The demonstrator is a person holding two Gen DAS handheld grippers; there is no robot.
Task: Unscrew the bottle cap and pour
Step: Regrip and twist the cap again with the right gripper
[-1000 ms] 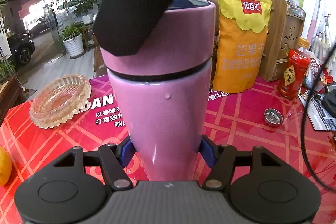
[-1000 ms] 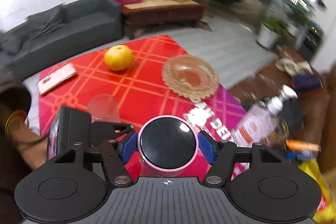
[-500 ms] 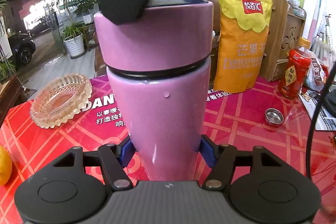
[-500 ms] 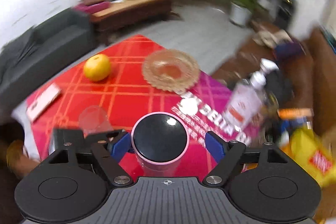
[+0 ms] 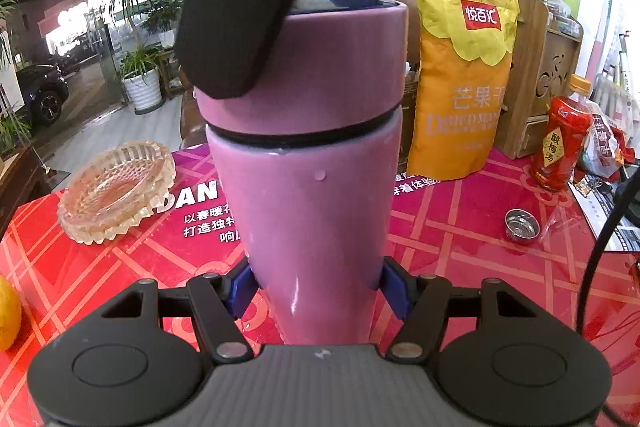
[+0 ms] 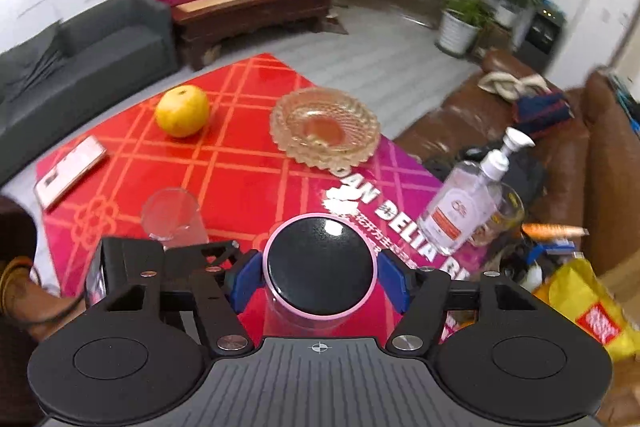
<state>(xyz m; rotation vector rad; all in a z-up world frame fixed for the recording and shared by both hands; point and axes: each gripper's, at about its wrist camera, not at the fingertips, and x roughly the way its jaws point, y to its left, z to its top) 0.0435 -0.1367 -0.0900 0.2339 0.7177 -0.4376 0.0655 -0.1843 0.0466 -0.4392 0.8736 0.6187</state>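
Centre of the left wrist view: tall pink thermos bottle (image 5: 312,187), upright on the red grid-patterned table cover (image 5: 460,239), pinched low on its body by the left gripper (image 5: 318,289). Wide pink cap with black top (image 6: 320,269) seated on the bottle, black seam beneath, water droplets below it. Right gripper (image 6: 320,281) straddling the cap from above, blue pads (image 6: 394,285) just beside the rim; contact impossible to tell. Right of frame: yellow-orange pouch (image 5: 464,83) reading "悦百汇" and "芒果干"; red drink bottle (image 5: 560,147) labelled "酸梅汤". White "DAN" on the cover beside the cut-glass ashtray (image 5: 116,193).
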